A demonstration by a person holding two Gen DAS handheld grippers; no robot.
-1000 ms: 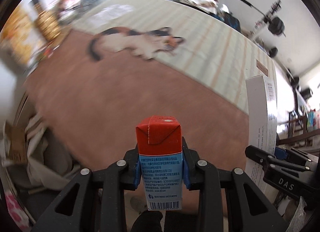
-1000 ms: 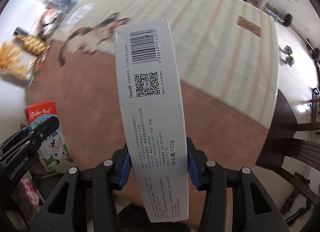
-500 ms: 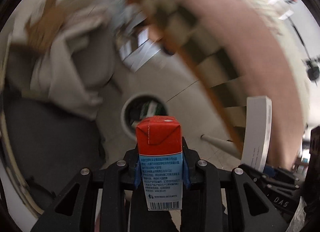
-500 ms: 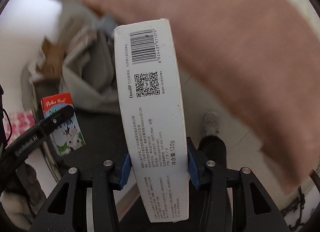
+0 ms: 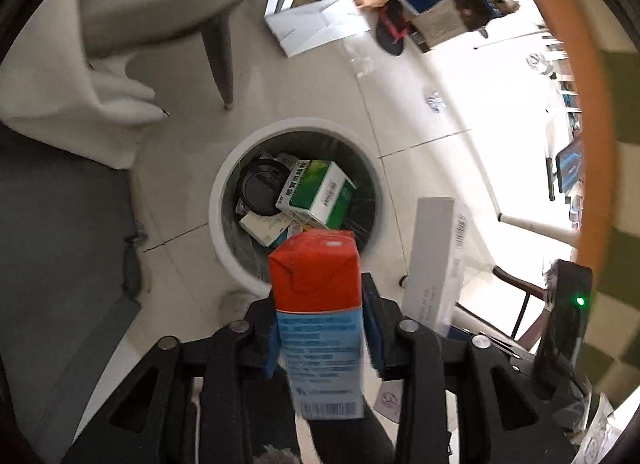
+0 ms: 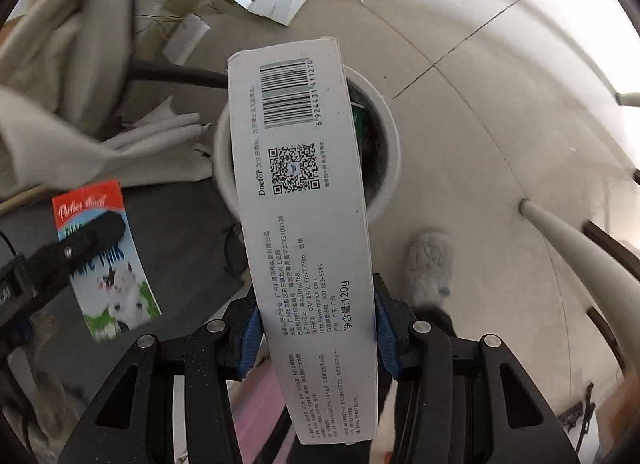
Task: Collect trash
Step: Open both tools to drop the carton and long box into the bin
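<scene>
Your red-topped, blue-and-white milk carton sits low in the centre of the left view, clamped upright in the left hand-held gripper, whose pads press both its sides. Your long white cardboard toothpaste box fills the middle of the right view, held the same way by the right hand-held gripper, closed snugly on its lower half.

A second ago both views looked across the pink-and-striped worktop; now they both look down at the pale tiled floor. The round white waste bin has come into the centre of the left frame, just above the carton's top, and in the right view its rim shows behind the box's upper end. Inside it lie a green-and-white carton and a black round lid.

That swing suggests you are at the drop stage: both pieces look roughly lined up over the opening, so letting go is probably all that remains. The long box may catch the rim.
</scene>
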